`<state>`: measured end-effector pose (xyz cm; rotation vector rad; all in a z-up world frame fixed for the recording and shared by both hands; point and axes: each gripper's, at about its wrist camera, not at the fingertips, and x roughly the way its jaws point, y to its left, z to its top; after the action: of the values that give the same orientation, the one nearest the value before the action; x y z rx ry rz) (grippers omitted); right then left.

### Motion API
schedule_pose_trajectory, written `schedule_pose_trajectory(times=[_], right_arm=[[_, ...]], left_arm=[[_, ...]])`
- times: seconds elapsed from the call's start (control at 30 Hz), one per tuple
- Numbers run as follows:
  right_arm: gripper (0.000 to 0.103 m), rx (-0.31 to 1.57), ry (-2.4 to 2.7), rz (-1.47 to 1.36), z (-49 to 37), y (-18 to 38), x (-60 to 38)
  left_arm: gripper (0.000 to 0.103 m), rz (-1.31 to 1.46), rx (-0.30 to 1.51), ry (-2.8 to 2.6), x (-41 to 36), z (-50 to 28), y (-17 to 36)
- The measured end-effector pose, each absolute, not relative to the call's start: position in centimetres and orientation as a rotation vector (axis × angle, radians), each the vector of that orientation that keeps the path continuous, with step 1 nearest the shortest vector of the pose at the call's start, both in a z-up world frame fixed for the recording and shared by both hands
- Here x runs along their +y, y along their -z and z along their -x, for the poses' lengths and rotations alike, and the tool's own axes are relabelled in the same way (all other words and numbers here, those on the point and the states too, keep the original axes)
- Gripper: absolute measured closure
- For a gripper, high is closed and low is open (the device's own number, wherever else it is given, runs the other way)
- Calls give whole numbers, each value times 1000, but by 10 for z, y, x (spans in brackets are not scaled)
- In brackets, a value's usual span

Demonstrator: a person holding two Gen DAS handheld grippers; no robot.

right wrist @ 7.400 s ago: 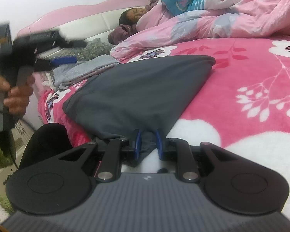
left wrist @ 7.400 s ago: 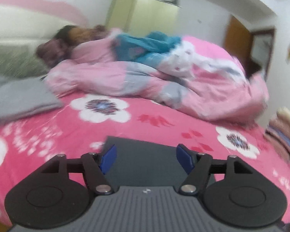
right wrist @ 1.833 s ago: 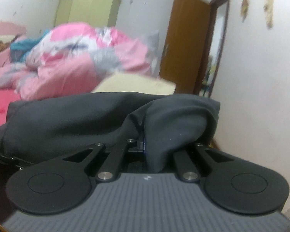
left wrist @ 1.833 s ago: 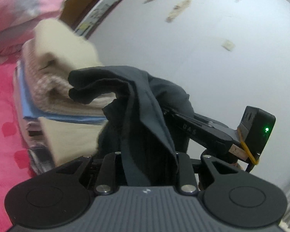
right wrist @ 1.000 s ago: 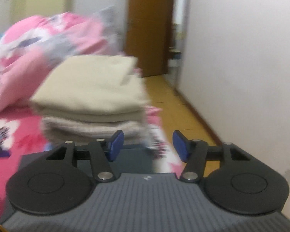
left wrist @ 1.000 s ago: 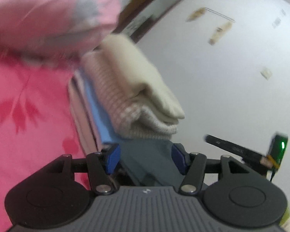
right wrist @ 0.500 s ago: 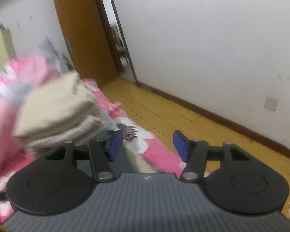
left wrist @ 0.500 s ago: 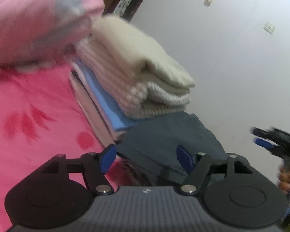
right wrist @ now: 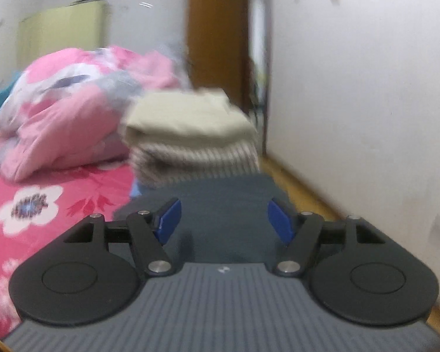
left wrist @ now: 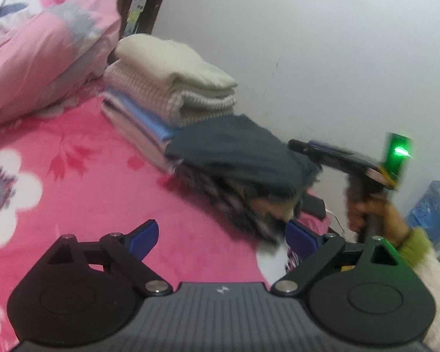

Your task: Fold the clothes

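The dark grey garment now lies folded at the near end of the stack of folded clothes on the pink flowered bed, just in front of the cream and ribbed pieces on top. About two seconds ago it hung bunched between both tools in the air; a second ago it was only just set down.

The left hand-held gripper has let go: its blue pads stand wide and are opening further, with only the bedcover and the stack's near corner beyond them, nothing pressed between. It sits farther back from the stack than half a second ago.

The right hand-held gripper is also opening, at a moderate width, and the grey garment lies flat under and beyond its pads without being pinched. In the left view this tool hovers at the garment's far edge, held by a hand in a green cuff.

A rumpled pink duvet lies behind the stack.
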<state>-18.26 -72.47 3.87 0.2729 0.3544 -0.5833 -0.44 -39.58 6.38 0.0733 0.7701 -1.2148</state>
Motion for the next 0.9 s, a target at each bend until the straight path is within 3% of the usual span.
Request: schedule_pose_trajectory(times=[0.1,0.23,0.3,0.33,0.43,0.6,0.9], right_arm=[[38,264,589,-578,208,-4,-756],[35,144,634,-639,237,-17,-736],[18,134,631,-581,242,-29,-710],[16,133,628,-548,244,-35,-696],[15,246,682,-494,249,-36,-647],[1,423,604,-522,245,-13,-546],[1,494,804,-357,243,-22,-428]], left_arm=[[4,-30,781,1194,-364,7,-55],[4,-43,775,1174,-339,10,-47],[1,-52,751,1168,-329,13,-47],[0,-54,739,1168,-324,16,-46],[0,-53,736,1172,-310,24,-43],[0,-125,703,1132,-291,40,-44],[0,-225,547,992,-259,65,-65]])
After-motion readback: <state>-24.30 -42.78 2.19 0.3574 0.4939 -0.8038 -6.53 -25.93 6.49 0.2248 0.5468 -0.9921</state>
